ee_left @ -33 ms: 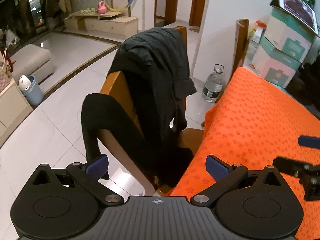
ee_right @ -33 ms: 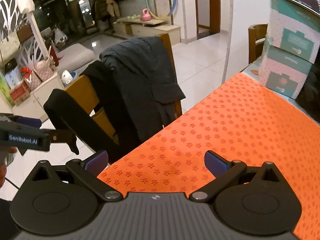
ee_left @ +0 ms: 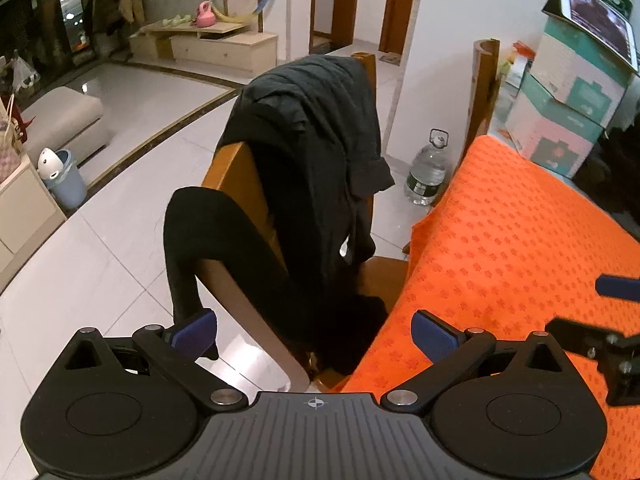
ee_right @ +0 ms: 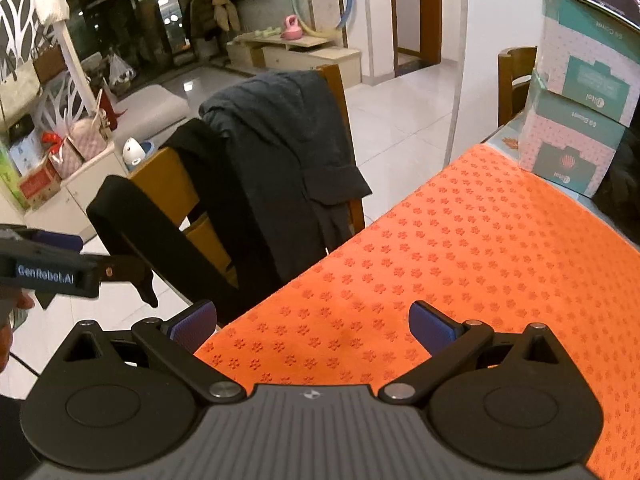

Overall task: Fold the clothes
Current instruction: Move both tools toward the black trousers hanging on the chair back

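Since the clothes (ee_left: 316, 168) hang over the chair (ee_left: 236, 264) at 12 o'clock, the left gripper (ee_left: 314, 334) points there, fingers wide apart and holding nothing. In the right view, the right gripper (ee_right: 312, 322) waits open over the orange cloth (ee_right: 460, 264), with the clothes at 11 o'clock, likely ready to help.

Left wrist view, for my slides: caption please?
Open left gripper faces dark clothes draped over a wooden chair.

Orange flower-embossed tablecloth (ee_right: 460, 264), dark grey garment (ee_left: 316, 136), blue fingers (ee_left: 434, 334).
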`<state>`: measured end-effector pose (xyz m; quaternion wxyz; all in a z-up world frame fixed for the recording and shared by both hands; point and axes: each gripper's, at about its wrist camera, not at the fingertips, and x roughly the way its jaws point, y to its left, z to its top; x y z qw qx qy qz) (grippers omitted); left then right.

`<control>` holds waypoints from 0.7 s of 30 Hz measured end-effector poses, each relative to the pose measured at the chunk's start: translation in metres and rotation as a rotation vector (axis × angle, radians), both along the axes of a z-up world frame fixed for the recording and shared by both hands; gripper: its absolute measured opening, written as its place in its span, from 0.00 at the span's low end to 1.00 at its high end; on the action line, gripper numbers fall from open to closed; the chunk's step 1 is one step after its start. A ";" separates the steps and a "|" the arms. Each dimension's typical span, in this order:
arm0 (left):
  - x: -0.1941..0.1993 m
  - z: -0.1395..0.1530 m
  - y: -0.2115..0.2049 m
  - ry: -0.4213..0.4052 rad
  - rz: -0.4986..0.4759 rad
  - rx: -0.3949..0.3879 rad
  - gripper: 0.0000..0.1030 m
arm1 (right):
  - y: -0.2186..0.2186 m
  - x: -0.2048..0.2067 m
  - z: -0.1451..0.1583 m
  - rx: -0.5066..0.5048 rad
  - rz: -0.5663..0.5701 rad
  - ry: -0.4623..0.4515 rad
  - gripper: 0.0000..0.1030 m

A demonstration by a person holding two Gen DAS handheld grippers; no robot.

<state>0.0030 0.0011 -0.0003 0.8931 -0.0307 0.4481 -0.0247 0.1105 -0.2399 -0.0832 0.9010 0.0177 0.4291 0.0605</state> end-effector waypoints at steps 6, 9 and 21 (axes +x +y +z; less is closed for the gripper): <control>0.011 -0.001 0.004 0.055 -0.007 0.010 1.00 | -0.002 0.000 -0.002 0.034 -0.008 0.004 1.00; 0.014 0.000 0.007 0.061 -0.015 0.019 1.00 | -0.003 0.000 -0.003 0.050 -0.013 0.005 1.00; 0.011 -0.006 -0.004 0.054 -0.005 0.046 1.00 | 0.002 0.004 -0.005 0.058 0.009 0.008 1.00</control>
